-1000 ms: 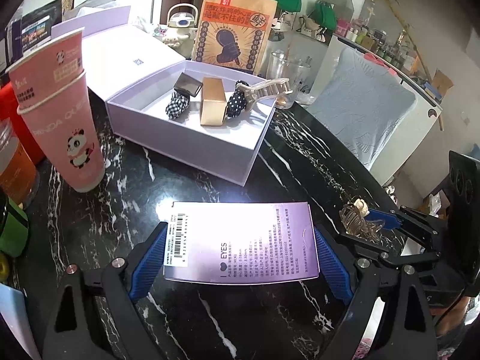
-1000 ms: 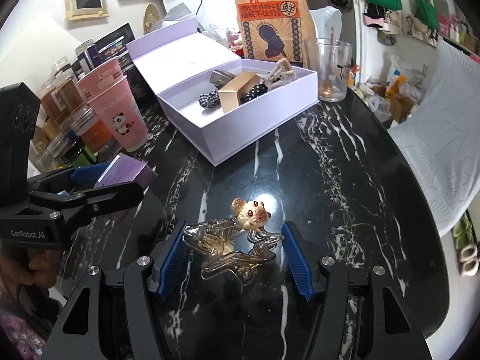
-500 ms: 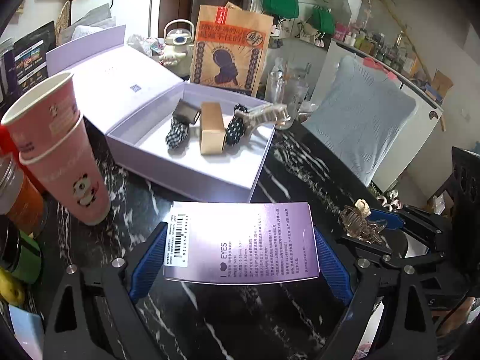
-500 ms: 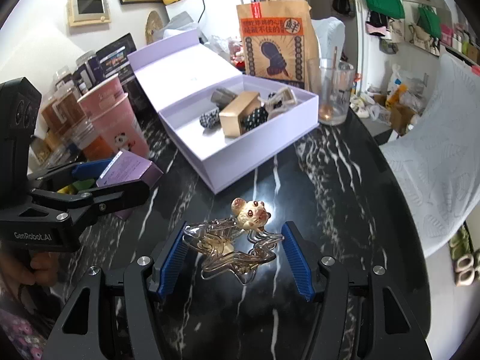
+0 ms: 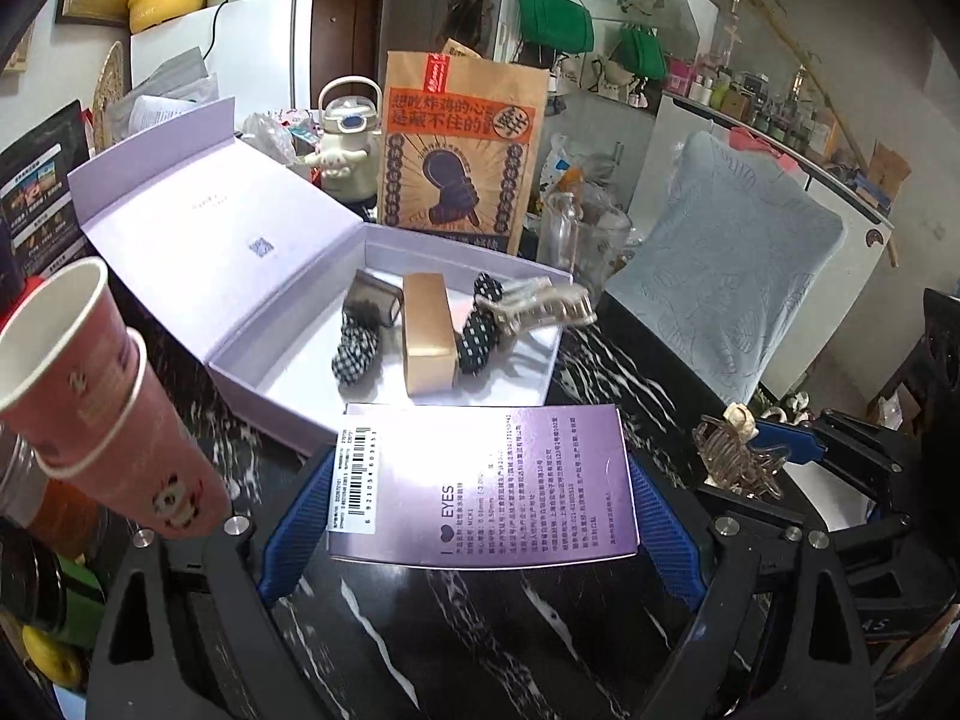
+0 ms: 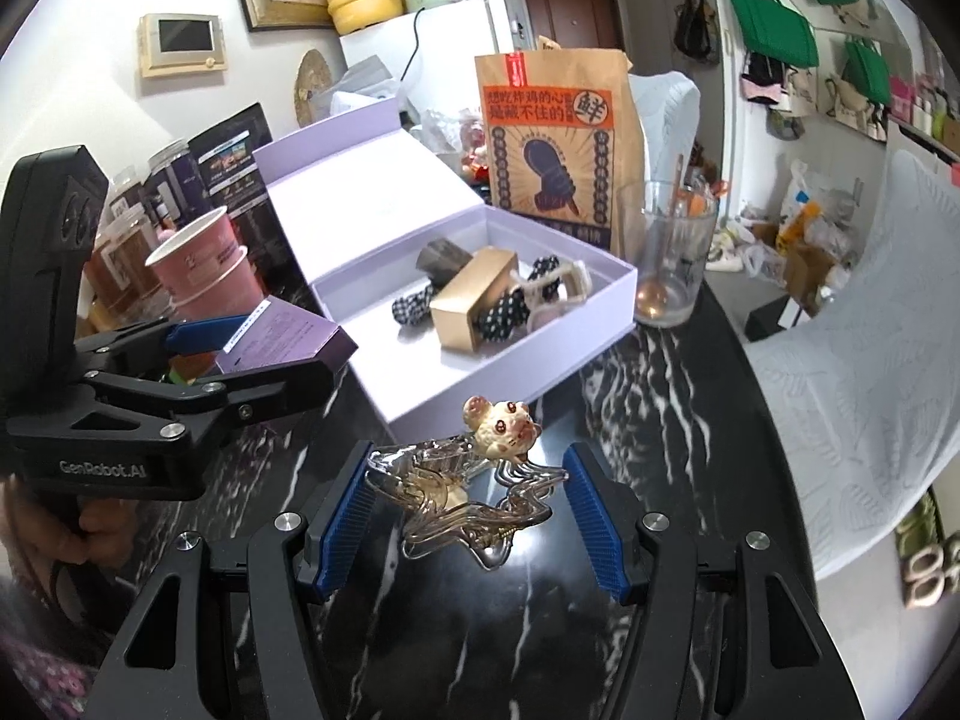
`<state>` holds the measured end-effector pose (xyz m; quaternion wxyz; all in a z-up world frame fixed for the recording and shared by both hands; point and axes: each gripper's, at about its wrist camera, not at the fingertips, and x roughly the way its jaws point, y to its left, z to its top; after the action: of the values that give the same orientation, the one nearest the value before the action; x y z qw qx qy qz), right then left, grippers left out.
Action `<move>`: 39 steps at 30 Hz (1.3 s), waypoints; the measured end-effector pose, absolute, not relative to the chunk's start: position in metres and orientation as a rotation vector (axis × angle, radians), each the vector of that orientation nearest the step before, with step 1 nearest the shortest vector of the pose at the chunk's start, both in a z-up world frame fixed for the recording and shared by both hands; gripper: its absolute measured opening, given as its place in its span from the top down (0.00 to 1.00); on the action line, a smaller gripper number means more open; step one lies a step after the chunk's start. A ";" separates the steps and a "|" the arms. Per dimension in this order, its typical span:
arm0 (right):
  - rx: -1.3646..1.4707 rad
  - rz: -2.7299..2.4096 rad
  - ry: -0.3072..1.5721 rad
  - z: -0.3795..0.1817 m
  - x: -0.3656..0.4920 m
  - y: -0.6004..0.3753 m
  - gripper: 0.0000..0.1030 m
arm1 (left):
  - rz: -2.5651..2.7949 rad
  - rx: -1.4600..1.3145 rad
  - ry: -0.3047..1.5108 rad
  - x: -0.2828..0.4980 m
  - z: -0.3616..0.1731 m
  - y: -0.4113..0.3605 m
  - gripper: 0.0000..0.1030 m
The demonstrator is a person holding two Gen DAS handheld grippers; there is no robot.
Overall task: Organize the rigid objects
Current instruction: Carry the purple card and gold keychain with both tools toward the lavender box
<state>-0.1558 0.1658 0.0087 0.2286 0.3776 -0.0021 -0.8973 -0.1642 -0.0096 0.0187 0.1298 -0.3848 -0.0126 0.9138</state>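
Both grippers loaded: left gripper [image 5: 480, 525] wide around purple box [image 5: 480, 486], right gripper [image 6: 468, 519] on hair claw [image 6: 468, 489].

Bare front floor of open lavender box [image 5: 384, 384]; pink cups [image 5: 90, 384] left, glass [image 6: 669, 258] right.
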 end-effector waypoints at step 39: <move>0.866 -2.446 0.113 0.053 -0.289 0.131 0.39 | 2.851 -1.061 -0.027 -0.294 0.050 -0.039 0.10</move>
<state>-0.2889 0.1314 0.0529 0.2689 0.3213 0.0419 -0.9070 -0.2941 -0.0395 0.0497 0.0499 -0.3483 -0.0088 0.9360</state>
